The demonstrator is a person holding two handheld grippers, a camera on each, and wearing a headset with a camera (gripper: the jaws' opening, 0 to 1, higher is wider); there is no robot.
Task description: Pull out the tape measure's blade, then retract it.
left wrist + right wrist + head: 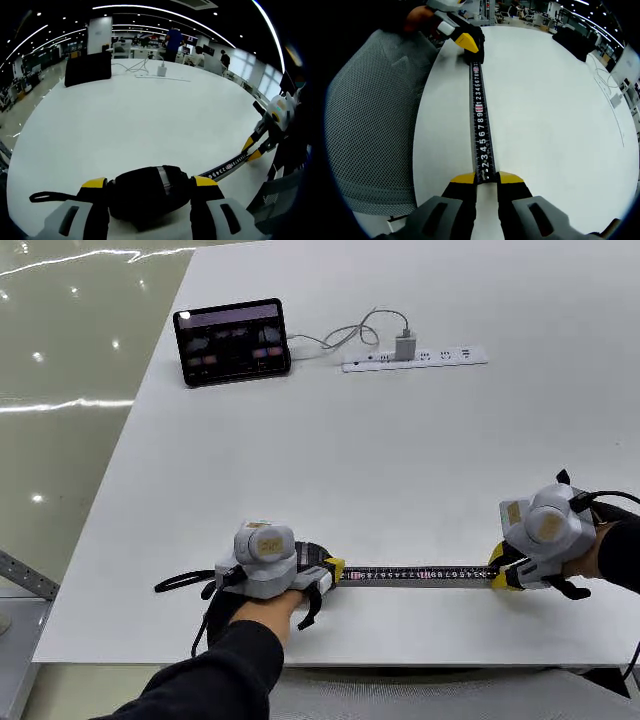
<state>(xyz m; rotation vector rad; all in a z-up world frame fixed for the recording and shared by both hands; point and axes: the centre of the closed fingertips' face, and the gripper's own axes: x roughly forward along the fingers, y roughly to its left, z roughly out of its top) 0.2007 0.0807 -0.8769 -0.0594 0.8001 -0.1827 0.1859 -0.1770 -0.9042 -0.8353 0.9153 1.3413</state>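
a: what's nearest?
b: the left tool (pixel 150 182) is clamped around the black tape measure case (pixel 150 197), which sits on the bench (pixel 400 460) by its front edge; the blade (pixel 479 115) lies drawn out flat to the right tool (pixel 486 178), jaws nearly together, pinching its end, i think; the tip is hidden.
a: and further back?
b: a tablet (pixel 232 341) and a power strip (pixel 415 358).

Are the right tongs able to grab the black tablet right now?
Probably not yet. The right tongs are shut on the blade, and the tablet sits far across the table.
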